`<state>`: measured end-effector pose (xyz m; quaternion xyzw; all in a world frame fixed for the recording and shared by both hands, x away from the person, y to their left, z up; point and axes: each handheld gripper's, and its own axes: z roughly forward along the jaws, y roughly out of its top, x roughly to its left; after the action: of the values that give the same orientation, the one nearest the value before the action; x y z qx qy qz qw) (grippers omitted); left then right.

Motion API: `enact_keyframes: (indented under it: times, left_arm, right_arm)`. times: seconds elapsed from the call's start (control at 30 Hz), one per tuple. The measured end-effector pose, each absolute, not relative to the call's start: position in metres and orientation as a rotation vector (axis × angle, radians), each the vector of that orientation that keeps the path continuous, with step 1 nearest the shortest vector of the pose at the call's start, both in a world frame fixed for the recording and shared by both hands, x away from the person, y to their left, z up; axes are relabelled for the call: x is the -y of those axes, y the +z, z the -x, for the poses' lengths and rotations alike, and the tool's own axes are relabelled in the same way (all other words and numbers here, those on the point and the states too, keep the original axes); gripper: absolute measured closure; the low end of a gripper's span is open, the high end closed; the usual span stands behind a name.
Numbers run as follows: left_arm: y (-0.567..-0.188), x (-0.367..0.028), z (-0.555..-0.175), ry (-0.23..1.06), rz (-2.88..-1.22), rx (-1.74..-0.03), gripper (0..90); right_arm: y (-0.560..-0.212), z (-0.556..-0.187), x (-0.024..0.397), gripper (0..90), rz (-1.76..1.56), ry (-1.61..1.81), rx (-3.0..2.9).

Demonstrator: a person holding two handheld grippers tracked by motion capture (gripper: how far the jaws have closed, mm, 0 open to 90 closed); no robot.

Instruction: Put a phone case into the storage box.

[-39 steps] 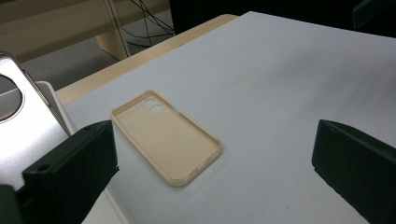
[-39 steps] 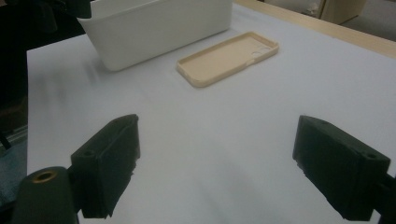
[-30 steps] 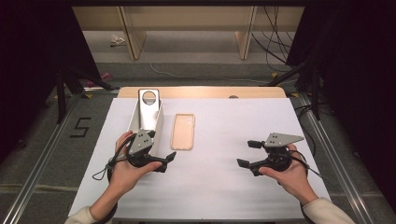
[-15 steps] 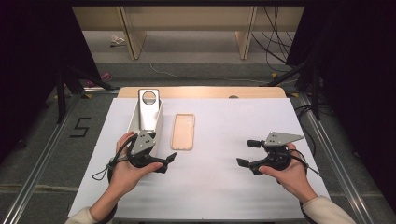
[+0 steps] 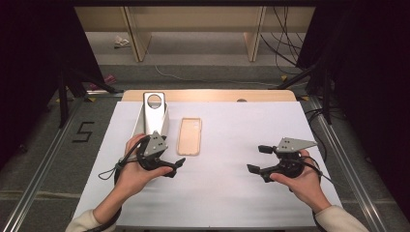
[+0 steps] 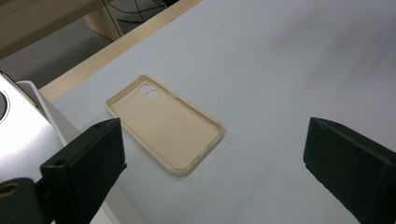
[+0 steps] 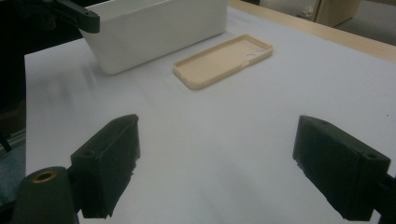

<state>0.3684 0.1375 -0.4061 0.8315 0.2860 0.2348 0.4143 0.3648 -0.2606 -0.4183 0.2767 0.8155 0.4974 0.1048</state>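
Observation:
A beige phone case (image 5: 189, 136) lies open side up on the white table cover (image 5: 241, 193), left of centre. My left gripper (image 5: 173, 157) hovers just in front of its near end, pointing right. In the left gripper view the case (image 6: 163, 123) lies beyond my left gripper (image 6: 215, 135), whose jaws stand wide apart; they have just been closing a little, with nothing between them. My right gripper (image 5: 258, 159) sits open at the right, pointing left. In the right gripper view the case (image 7: 224, 59) lies far ahead of the right gripper (image 7: 217, 135), which is empty.
A white box (image 5: 145, 126) stands left of the case, with a silver flat device (image 5: 154, 108) that has a round ring leaning in it. The same box (image 7: 154, 28) shows in the right gripper view. The table's wooden far edge (image 5: 208, 95) runs behind.

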Motion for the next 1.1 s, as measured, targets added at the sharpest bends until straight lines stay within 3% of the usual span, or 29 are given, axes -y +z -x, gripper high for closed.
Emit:
enact_keyframes:
  times: [0.27,0.5,1.1]
  left_arm:
    - [-0.401,-0.12,-0.389,0.624,-2.29,-0.605,14.5]
    - [-0.404,-0.102,-0.411,0.655,-2.491,-0.469,17.0]
    - [-0.431,-0.075,-0.442,0.676,-2.757,-0.121,16.9]
  right_arm:
    - [-0.419,-0.365,0.258,15.6,-0.816,1.462,-2.406]
    - [-0.418,-0.364,0.26,15.6,-0.813,1.468,-2.401]
    - [-0.418,-0.364,0.26,15.6,-0.815,1.464,-2.406]
